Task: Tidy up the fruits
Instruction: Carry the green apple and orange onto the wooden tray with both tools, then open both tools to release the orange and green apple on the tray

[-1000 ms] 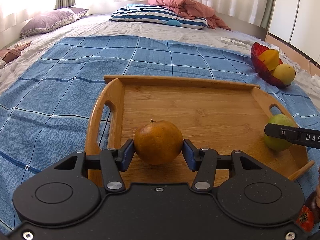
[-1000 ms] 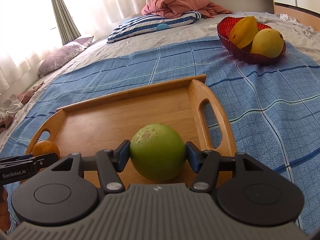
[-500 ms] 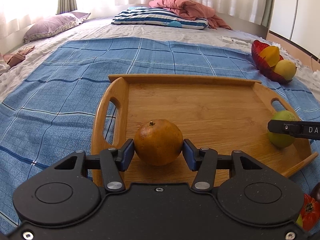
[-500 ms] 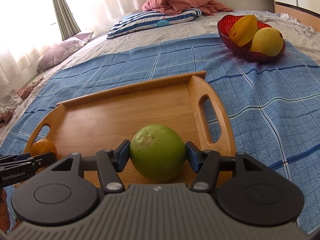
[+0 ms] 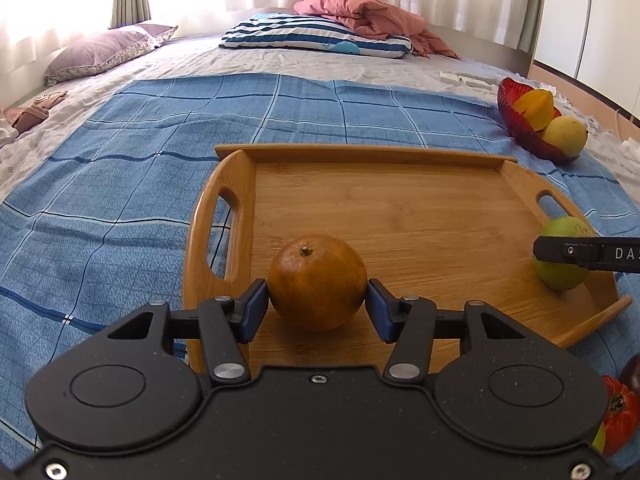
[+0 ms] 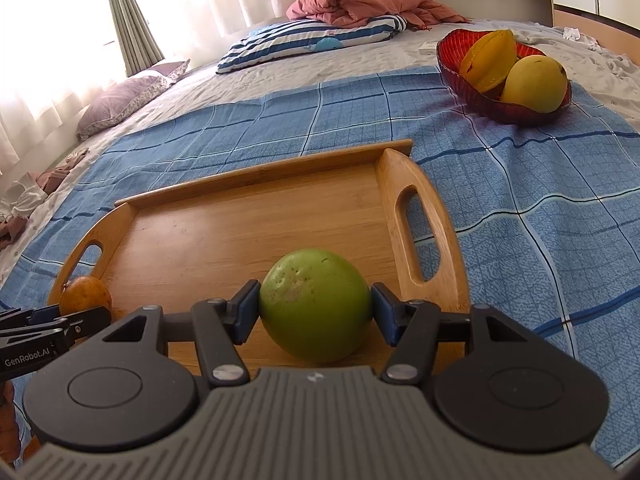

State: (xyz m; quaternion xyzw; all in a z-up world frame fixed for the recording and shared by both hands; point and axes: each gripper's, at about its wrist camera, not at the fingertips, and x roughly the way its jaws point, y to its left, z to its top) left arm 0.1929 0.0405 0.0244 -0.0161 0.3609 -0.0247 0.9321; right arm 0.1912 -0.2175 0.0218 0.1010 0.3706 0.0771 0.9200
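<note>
A rectangular bamboo tray (image 5: 400, 208) with smooth grain, low walls and curved cut-out handles lies on a blue checked woven bedspread (image 5: 120, 184) spread over the bed. The left gripper (image 5: 316, 306), matte black with blue rubber pads, has its jaws clenched on a round, dull-skinned brownish orange fruit (image 5: 317, 282) with a small dry stem button on top; the fruit sits low over the tray's near left corner, beside the handle slot, and whether it touches the wood is unclear. The right gripper (image 6: 314, 314), with a ribbed grey body, has its jaws grasping a round, smooth green fruit (image 6: 314, 304) with a pale speckled patch, at the tray's near right corner next to the other handle. Farther back on the right of the bedspread, a ribbed, translucent red glass bowl (image 6: 476, 92) holds a ridged orange-yellow starfruit (image 6: 488, 60) and a smooth yellow mango (image 6: 534, 84), touching each other. A striped blue and white pillow (image 5: 316, 36) lies at the head of the bed under a crumpled pink blanket (image 5: 368, 10).
</note>
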